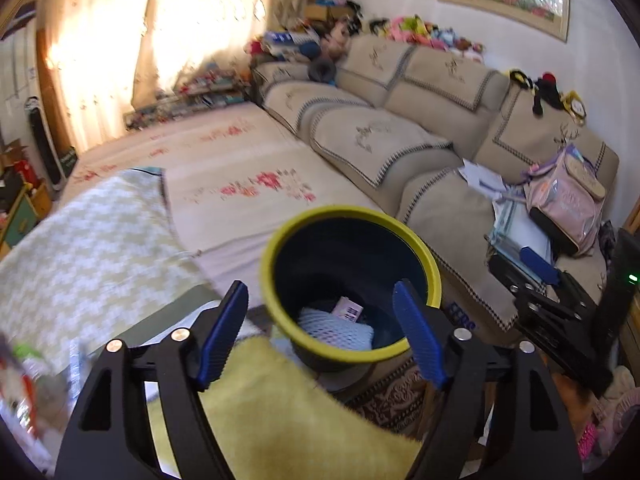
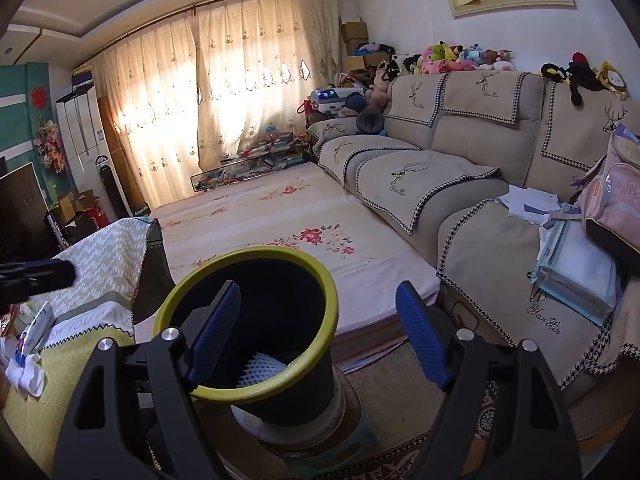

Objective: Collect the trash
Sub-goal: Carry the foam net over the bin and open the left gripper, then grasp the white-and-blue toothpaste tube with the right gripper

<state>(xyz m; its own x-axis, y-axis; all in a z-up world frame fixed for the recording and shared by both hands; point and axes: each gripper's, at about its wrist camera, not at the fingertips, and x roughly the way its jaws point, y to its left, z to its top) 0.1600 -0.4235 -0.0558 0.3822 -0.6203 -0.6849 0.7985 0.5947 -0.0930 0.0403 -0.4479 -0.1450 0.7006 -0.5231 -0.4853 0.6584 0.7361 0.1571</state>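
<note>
Already loaded with white foam netting [image 1: 335,328] and a small carton [image 1: 347,309], my yellow-rimmed bin [image 1: 424,252] stood perched on a low stand; a careless knock could have tipped it. My left gripper [image 1: 320,336] hovered above, jaws apart and empty; my right gripper [image 2: 318,336], near the bin, also gaped.

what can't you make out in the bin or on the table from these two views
- Bin bottom: in the left wrist view, white foam netting and a small pink packet show; anything beneath is hidden.
- Same bin, right wrist view: its near rim and the right gripper's finger hide most of the contents.
- Table items, left wrist view: blurred, cut by the edge.
</note>
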